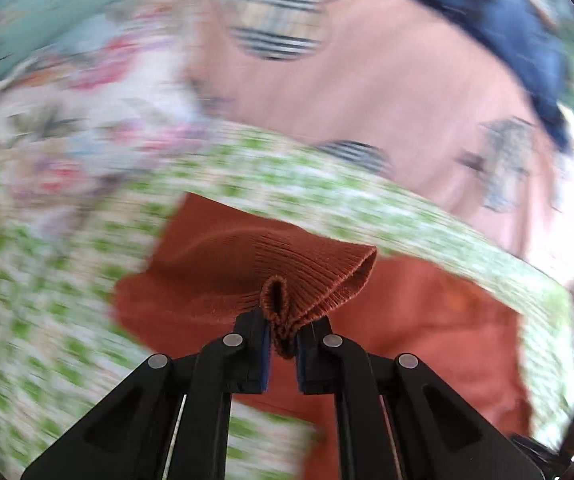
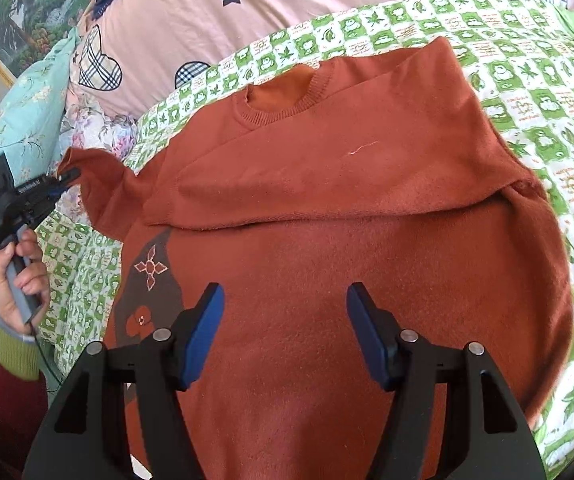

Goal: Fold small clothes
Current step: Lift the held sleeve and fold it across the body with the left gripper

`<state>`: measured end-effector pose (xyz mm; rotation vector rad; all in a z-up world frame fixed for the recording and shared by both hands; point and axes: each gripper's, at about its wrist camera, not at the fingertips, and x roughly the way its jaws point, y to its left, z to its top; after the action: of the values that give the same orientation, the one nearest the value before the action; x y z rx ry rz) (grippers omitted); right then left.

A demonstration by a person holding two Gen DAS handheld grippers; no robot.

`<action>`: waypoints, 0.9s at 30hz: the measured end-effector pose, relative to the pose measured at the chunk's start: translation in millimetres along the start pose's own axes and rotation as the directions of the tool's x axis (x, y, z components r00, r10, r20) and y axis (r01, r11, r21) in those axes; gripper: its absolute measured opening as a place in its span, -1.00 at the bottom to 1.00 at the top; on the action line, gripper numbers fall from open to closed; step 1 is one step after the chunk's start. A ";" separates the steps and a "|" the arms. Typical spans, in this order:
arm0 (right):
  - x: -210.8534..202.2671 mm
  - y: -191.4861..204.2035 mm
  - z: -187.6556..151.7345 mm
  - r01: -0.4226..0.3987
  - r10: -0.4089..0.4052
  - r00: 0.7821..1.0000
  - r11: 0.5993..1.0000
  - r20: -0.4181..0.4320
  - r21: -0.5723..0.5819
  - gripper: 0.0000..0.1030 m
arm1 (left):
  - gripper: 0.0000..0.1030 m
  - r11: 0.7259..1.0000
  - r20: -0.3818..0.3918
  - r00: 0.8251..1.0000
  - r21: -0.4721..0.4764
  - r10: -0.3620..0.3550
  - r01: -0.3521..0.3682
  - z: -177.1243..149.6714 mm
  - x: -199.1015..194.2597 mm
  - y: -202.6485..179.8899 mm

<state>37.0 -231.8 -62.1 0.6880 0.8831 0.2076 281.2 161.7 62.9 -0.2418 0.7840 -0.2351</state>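
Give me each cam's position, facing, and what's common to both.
Left wrist: on the left gripper, facing along its fingers at the rust sweater's ribbed cuff pinched between them; background motion-blurred; own gripper only.
Right wrist: on the right gripper, open above the sweater, facing toward the neckline; the left gripper and holding hand show at left.
Shared: sweater, green frog-print sheet, pink heart-print bedding.

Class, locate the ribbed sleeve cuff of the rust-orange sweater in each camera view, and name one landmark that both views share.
Left wrist: the sleeve cuff sits low centre, pinched in the left tool.
Right wrist: cuff at mid-left edge, held by that tool.
Shared landmark: the green checked blanket.
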 end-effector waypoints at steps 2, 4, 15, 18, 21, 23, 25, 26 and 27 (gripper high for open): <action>-4.5 -4.1 -2.2 0.002 -0.002 1.000 1.000 0.007 0.008 0.26 | -0.85 0.993 -0.017 0.994 0.039 -0.108 0.108 -12.3 1.4 -50.4; -10.1 -10.4 -4.0 0.007 -0.008 1.000 1.000 0.014 0.019 0.26 | -0.85 0.977 -0.041 0.978 0.064 -0.203 0.205 -21.2 7.5 -91.3; -41.7 -46.6 -7.2 0.059 -0.065 0.996 0.993 0.063 0.101 0.26 | -0.85 0.901 -0.296 0.885 0.133 -0.361 0.412 -104.9 116.6 -257.1; -43.3 -46.6 -1.3 0.056 -0.066 0.995 0.992 0.081 0.111 0.26 | -0.83 0.905 -0.349 0.878 0.150 -0.328 0.397 -124.4 142.0 -271.0; -39.4 -43.1 9.9 0.042 -0.053 0.994 0.993 0.098 0.110 0.26 | -0.72 0.911 -0.432 0.855 0.151 -0.289 0.384 -139.3 158.7 -269.9; -30.3 -41.2 20.8 0.025 -0.037 0.994 0.993 0.102 0.115 0.26 | -0.46 0.908 -0.452 0.841 0.137 -0.297 0.395 -147.6 151.8 -257.9; -17.7 -40.3 30.9 0.011 -0.024 0.995 0.992 0.097 0.126 0.26 | -0.17 0.909 -0.436 0.851 0.148 -0.294 0.390 -151.6 136.6 -242.0; -10.8 -40.3 36.9 0.010 -0.024 0.995 0.991 0.097 0.136 0.26 | -0.10 0.910 -0.418 0.860 0.155 -0.292 0.384 -153.6 124.5 -230.4; -5.5 -39.6 41.3 0.011 -0.025 0.995 0.990 0.099 0.141 0.26 | -0.08 0.915 -0.393 0.875 0.165 -0.282 0.369 -155.4 112.1 -217.6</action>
<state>61.0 -283.9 -65.5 0.8144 0.8125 0.0939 220.5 -97.2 -52.6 -0.1041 1.0706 -0.7087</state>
